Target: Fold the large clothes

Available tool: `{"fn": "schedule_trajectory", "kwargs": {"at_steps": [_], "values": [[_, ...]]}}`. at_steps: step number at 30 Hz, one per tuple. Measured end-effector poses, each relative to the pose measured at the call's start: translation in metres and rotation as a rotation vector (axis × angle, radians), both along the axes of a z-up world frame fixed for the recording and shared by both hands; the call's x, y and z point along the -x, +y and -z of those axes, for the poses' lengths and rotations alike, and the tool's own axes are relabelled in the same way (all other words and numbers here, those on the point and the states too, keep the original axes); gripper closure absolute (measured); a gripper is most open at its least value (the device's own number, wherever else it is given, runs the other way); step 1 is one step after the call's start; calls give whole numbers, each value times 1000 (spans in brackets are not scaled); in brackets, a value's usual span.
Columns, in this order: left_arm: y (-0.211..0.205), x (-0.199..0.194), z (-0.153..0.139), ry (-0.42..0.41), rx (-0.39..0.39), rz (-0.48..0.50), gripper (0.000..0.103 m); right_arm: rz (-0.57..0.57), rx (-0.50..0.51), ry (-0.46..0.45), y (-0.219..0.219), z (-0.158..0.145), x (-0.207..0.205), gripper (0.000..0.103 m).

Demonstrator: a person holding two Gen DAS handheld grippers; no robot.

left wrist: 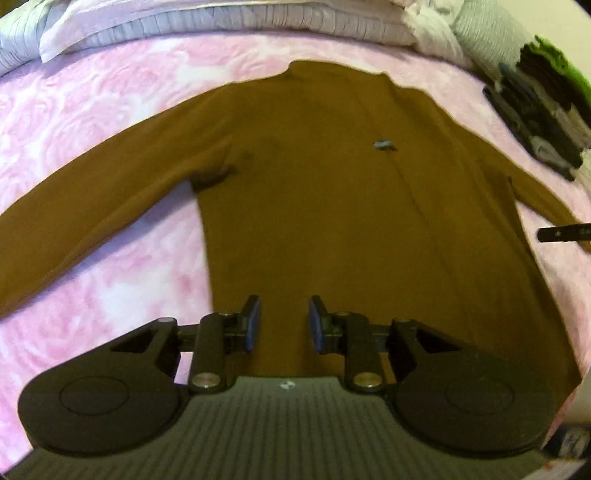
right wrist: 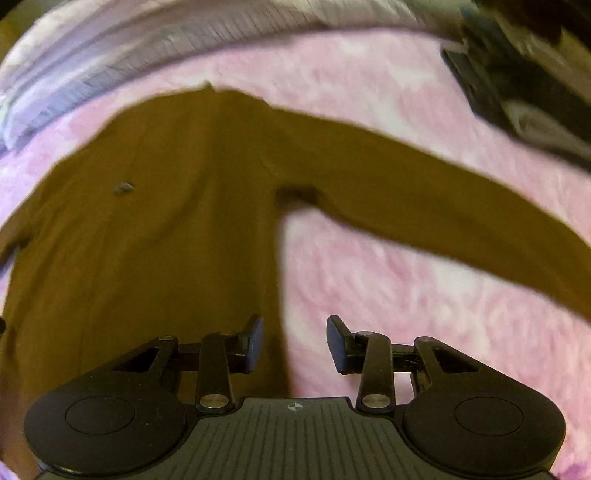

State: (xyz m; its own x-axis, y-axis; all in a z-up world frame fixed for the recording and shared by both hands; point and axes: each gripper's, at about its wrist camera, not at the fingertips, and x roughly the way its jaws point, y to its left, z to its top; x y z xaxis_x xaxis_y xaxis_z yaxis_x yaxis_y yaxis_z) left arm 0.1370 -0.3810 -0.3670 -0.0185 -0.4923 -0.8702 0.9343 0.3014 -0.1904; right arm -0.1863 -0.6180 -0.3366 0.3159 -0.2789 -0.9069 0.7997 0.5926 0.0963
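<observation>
Brown long-sleeved sweater (left wrist: 314,192) spread flat, sleeves outstretched, on pink bedspread (left wrist: 103,110); small chest emblem (left wrist: 382,144), apparently embroidered. Both grippers' fingers (left wrist: 252,323) parted, holding nothing.

A home bedroom. A bed covered with a pink rose-patterned bedspread (left wrist: 110,110) fills both views; white and grey pillows (left wrist: 229,26) line its far edge, and a stack of folded clothes (left wrist: 543,110) rests at one corner.

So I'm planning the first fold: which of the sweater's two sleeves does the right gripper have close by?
The sleeve running out to the right in the right wrist view; the right gripper, open, sits by the sweater's edge below it. The other sleeve lies across the body.
</observation>
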Motion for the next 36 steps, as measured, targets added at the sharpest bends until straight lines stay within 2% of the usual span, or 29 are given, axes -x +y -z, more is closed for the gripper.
{"fn": "schedule_trajectory", "kwargs": {"at_steps": [3, 6, 9, 10, 13, 15, 18, 21, 23, 27, 31, 36], "values": [[-13, 9, 7, -24, 27, 10, 81, -45, 28, -50, 11, 4, -29, 68], [-4, 27, 14, -34, 10, 41, 81, -136, 40, -24, 44, 14, -45, 68], [42, 51, 15, -80, -33, 53, 78, -148, -24, 57, 88, 31, -22, 68], [60, 57, 15, -83, -49, 54, 78, -138, -8, 60, 106, 32, -6, 67], [115, 76, 12, -52, -122, 16, 78, -145, 3, 95, 155, 27, 34, 63], [142, 87, 10, -44, -157, -6, 77, -155, -37, 154, 177, 25, 51, 55], [172, 98, 5, -36, -189, -72, 77, -138, -59, 156, 186, 21, 63, 53], [182, 107, -6, -6, -233, -138, 77, -116, -118, 191, 181, 17, 59, 52], [190, 120, -27, -27, -194, -156, 77, -95, -165, 222, 182, 7, 59, 52], [207, 152, -89, -61, -112, -173, 74, -29, -148, 41, 198, -58, 87, 51], [228, 190, -164, -100, -43, -160, 60, 1, -96, -98, 228, -136, 117, 47], [244, 227, -238, -154, 49, -165, 42, -48, -1, -172, 261, -221, 138, 40]]}}
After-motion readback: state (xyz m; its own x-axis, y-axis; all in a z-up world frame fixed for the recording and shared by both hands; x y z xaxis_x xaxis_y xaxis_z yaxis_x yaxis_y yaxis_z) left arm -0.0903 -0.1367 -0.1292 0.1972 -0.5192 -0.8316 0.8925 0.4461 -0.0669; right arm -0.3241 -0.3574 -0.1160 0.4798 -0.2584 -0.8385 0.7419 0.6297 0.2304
